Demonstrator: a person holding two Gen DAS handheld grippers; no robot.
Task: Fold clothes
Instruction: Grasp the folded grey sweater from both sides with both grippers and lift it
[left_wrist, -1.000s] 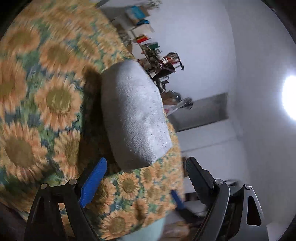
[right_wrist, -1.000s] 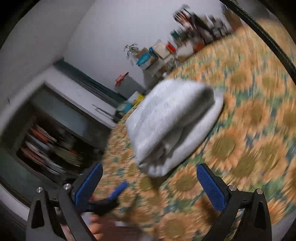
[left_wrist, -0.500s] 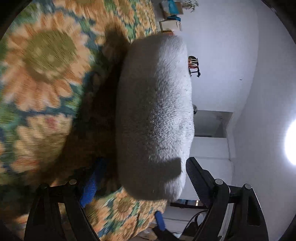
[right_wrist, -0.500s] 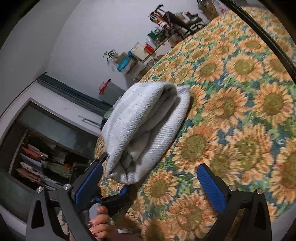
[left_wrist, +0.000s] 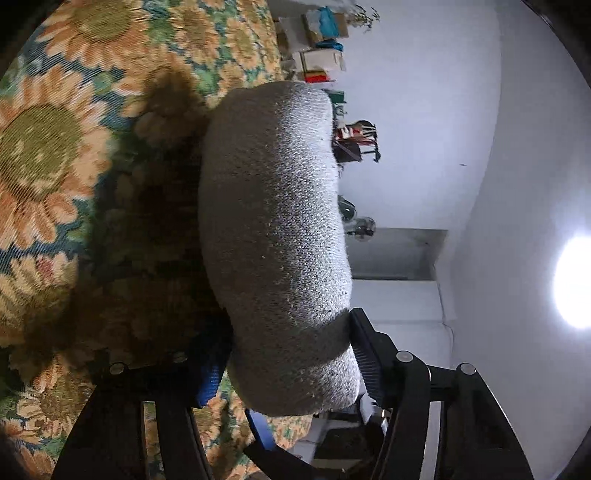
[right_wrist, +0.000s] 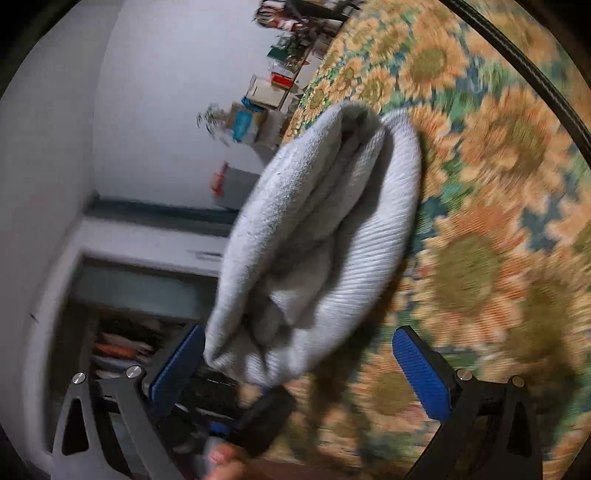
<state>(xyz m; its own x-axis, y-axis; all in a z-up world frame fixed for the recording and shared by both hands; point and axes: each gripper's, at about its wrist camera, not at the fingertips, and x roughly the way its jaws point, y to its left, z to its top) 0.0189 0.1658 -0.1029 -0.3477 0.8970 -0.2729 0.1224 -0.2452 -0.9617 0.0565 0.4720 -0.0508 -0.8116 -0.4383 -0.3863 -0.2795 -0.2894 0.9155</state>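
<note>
Sunflower-print bedspread (left_wrist: 55, 177) covers the bed and carries the task's thing, a grey knitted garment (left_wrist: 277, 236) already gathered into a thick folded bundle, its layered open edges showing in the right wrist view (right_wrist: 325, 236). The bundle appears to lie near the bed's edge, with the room's wall and cluttered shelves (right_wrist: 266, 92) beyond it; whether it rests fully on the spread or is partly lifted I cannot tell. Left gripper (left_wrist: 288, 365) is turned on its side and closed around the near end of the bundle, one finger under the cloth and one pressing its top, probably to keep the folds from springing apart. Right gripper (right_wrist: 295, 362) faces the opposite end with jaws spread wide, its left pad just touching the cloth but clamping nothing, and looks placed to steady or take that end.
</note>
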